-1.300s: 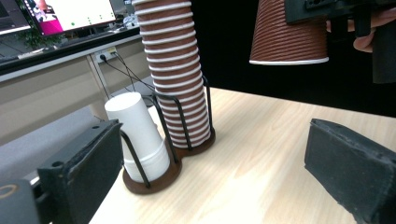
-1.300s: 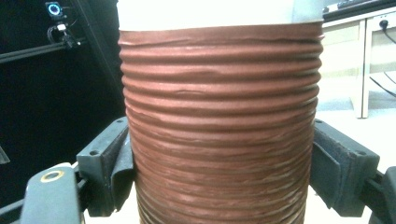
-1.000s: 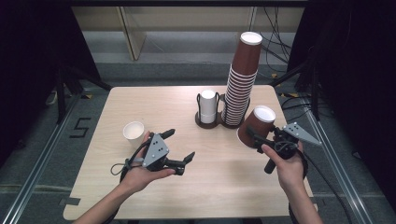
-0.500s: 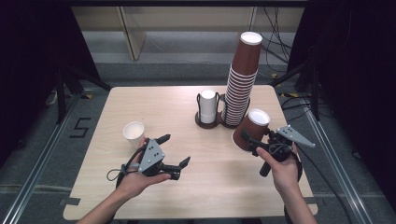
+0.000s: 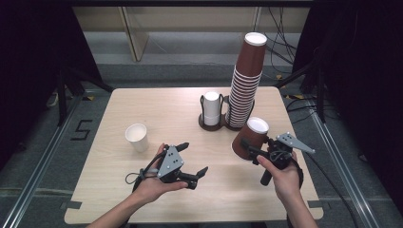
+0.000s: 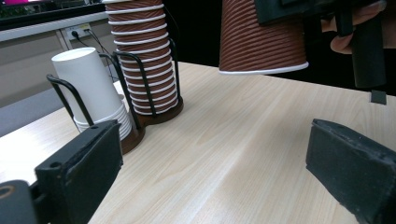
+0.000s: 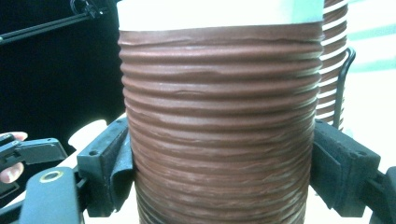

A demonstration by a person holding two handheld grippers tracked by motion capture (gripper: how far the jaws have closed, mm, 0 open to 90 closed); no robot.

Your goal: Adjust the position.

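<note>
The brown cup (image 5: 251, 137), clamped by the right gripper (image 5: 248, 146), has been carried lower-left; the left gripper (image 5: 194, 159) is held agape — pale wooden table (image 5: 161, 104), dark surroundings.

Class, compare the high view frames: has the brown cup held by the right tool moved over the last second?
Yes. The brown cup has shifted leftward and toward the person, away from the tall cup stack.

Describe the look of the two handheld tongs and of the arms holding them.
Both tongs are black, each with two blocky, flat-faced jaws. The left tongs carry a grey three-cornered plate with small dark dots on top, and a thin black cable loops from them. The right tongs bear a like grey plate, a black handle and a trailing black cable. Both forearms are bare, no sleeves in view.
</note>
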